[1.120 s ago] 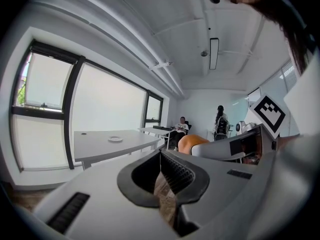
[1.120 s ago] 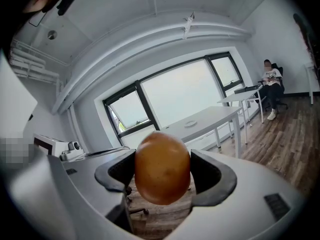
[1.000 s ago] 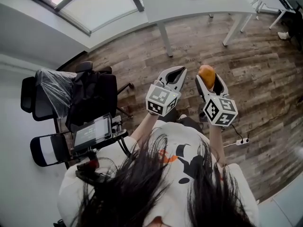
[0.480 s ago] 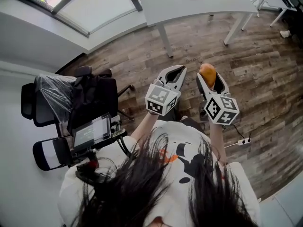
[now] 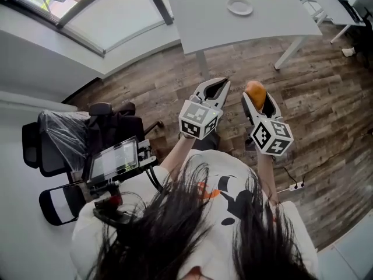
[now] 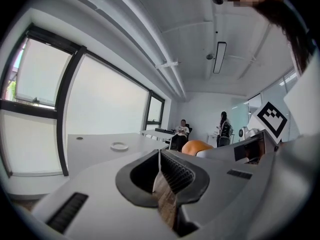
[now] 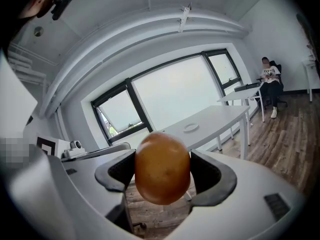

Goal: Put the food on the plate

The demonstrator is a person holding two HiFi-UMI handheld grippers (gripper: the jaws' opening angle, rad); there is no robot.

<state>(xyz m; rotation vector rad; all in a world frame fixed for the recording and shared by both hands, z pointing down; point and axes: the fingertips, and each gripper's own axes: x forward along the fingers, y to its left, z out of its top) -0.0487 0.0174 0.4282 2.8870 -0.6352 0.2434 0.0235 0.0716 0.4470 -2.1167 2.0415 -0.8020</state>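
The right hand-held gripper (image 5: 257,100) was clamped on a smooth, orange-brown, rounded piece of food (image 7: 162,168), its jaws spread wide against the food's two sides, carried in the air above the wooden floor (image 5: 332,92). Just beside it, the left hand-held gripper (image 6: 160,158) had its jaws closed together on nothing. The white plate (image 5: 239,6) lay on the white counter (image 5: 268,25), well apart from both.

smooth glossy food (image 7: 162,168), matt white table (image 5: 268,22), wood-grain floor (image 5: 326,98), perhaps ceramic plate (image 5: 239,6).
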